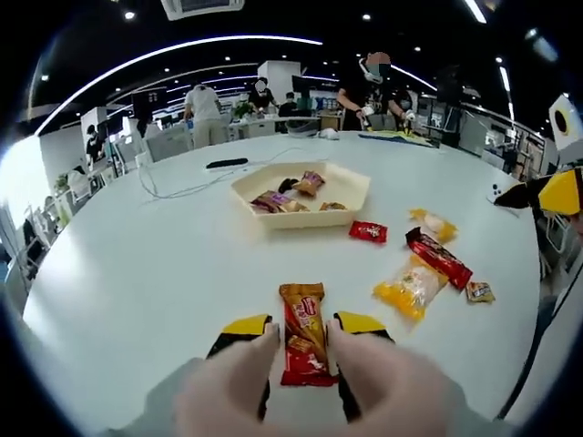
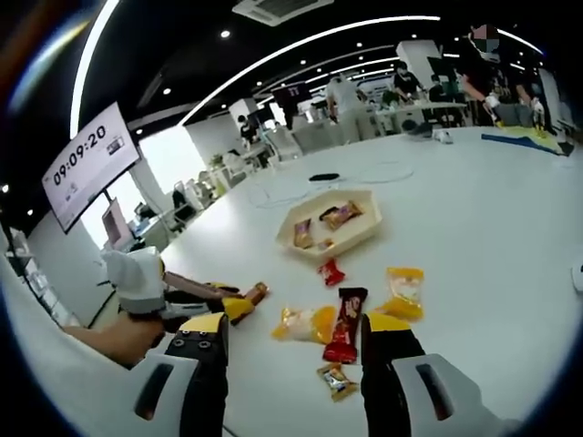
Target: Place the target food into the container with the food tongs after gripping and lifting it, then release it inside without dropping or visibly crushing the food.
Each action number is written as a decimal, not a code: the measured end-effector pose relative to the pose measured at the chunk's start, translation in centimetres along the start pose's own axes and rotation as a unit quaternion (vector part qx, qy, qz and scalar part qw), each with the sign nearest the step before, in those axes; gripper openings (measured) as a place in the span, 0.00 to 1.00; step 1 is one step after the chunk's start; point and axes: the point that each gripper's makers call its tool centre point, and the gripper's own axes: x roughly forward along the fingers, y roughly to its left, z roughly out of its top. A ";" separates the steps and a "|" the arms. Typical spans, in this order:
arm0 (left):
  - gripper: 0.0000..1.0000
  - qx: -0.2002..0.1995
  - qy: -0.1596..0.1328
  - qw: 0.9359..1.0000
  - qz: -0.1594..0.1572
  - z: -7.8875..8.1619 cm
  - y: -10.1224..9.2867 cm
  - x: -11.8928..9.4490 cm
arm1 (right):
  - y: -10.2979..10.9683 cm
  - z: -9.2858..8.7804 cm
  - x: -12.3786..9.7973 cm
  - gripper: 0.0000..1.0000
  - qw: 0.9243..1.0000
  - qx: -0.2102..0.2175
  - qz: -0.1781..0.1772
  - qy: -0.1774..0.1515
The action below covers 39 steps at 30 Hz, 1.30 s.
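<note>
An orange-and-red snack bar lies lengthwise between my left gripper's yellow-tipped jaws, which press on both its sides just above the white table. The right gripper view shows the same bar poking out of the left gripper, which a gloved hand holds. A cream hexagonal tray with several wrapped snacks stands further out. My right gripper is open, its jaws wide apart over a dark red bar, a yellow bag and a small candy.
Loose snacks lie right of the tray: a small red packet, a yellow packet, a dark red bar, a yellow bag. A black remote and a cable lie beyond. People work at far desks.
</note>
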 end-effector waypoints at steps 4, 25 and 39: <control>0.21 -0.017 -0.001 1.000 -0.010 0.1 0.2 0.1 | 0.6 -0.2 0.6 0.58 1.000 -0.006 0.007 0.009; 0.18 -0.072 -0.019 0.997 -0.020 1.9 2.4 -0.6 | 0.6 -0.3 1.4 0.56 1.000 -0.003 0.010 0.022; 0.18 -0.058 -0.045 0.997 -0.019 5.1 3.3 -2.0 | 1.0 -0.2 1.7 0.56 1.000 -0.004 0.020 0.022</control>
